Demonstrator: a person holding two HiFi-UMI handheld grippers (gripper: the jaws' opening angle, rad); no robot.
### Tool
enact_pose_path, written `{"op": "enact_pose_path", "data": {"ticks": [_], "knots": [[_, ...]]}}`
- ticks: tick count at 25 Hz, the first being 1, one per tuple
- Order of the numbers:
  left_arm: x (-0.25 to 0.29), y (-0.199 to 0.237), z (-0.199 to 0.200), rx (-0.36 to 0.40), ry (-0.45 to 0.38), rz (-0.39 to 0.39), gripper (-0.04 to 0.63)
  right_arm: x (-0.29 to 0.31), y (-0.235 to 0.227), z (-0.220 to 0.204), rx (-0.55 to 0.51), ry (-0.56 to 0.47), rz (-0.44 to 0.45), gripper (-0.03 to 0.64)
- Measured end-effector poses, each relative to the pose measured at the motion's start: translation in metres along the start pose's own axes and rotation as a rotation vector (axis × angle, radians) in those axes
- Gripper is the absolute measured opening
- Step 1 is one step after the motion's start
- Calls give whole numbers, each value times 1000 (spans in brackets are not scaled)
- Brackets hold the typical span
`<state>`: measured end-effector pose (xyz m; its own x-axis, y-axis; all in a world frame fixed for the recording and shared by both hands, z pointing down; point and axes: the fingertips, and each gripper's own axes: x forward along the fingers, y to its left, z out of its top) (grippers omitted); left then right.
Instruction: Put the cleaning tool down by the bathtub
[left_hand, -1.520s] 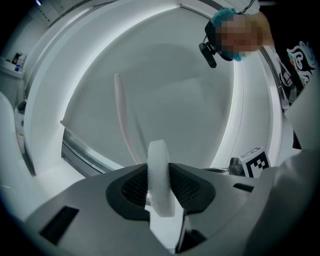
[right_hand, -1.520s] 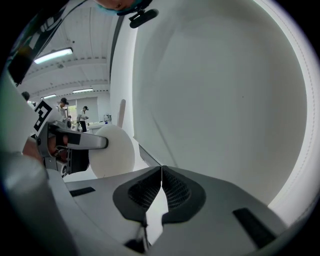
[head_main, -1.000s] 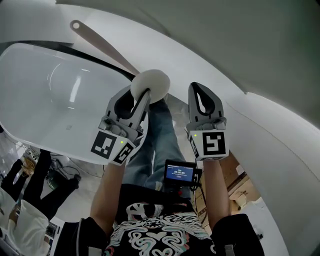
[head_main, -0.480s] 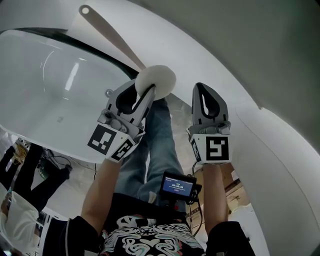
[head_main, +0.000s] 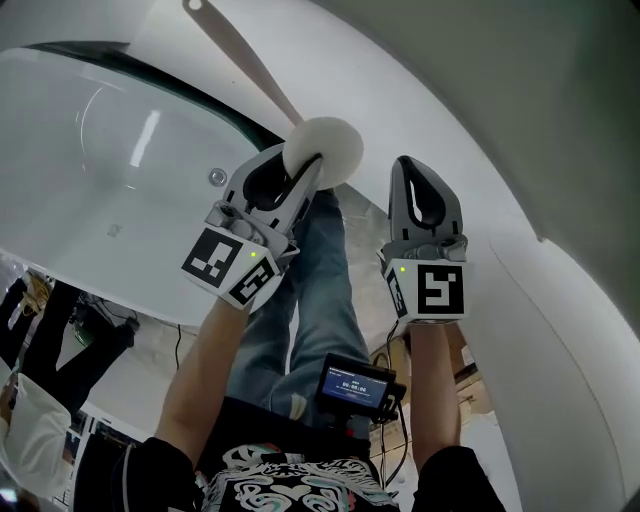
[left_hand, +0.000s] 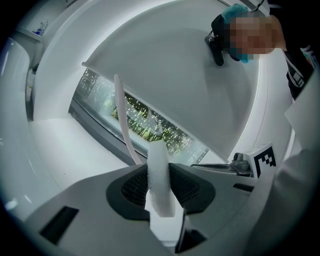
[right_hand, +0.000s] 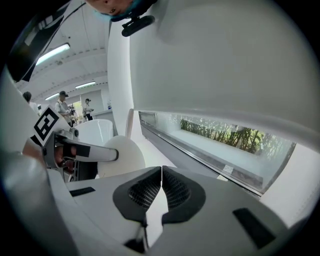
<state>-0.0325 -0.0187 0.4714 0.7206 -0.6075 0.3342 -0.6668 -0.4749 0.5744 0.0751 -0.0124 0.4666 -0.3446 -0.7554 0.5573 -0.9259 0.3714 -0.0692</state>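
Note:
The cleaning tool is a round white sponge head (head_main: 328, 146) on a long beige handle (head_main: 245, 65) that runs up and to the left. My left gripper (head_main: 306, 168) is shut on the edge of the sponge head; in the left gripper view the white pad (left_hand: 159, 184) stands on edge between the jaws of the left gripper (left_hand: 160, 175), with the handle (left_hand: 122, 120) beyond. The white bathtub (head_main: 90, 150) lies to the left, under the tool. My right gripper (head_main: 421, 196) hangs beside it on the right, shut and empty (right_hand: 161, 184). From there the sponge head (right_hand: 124, 156) shows at the left.
A chrome fitting (head_main: 217, 177) sits on the tub's rim. A small screen device (head_main: 354, 385) hangs at the person's waist. Someone in dark clothes (head_main: 45, 345) is at the lower left. A long window strip with greenery (right_hand: 225, 135) runs along the white wall.
Both grippers and the tool have shifted a little up and to the right in the head view. The left grip on the sponge head is unchanged; the right jaws stay shut.

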Motion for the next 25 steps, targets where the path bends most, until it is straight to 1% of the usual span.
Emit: {"op": "enact_pose_path", "data": {"ticks": [7,11,21,25], "knots": [[14,28,-25,-83,39,51,120,17,-9,-23,24,44,-2,28],[24,38,-39,-118,64,70,120,23,-14,-31,21,65,0,28],[49,50,-65,-209,146,65,120,43,-22,-50,55,106,11,28],[54,50,-76,-248,178,64,120,44,-18,-52,50,111,23,28]]}}
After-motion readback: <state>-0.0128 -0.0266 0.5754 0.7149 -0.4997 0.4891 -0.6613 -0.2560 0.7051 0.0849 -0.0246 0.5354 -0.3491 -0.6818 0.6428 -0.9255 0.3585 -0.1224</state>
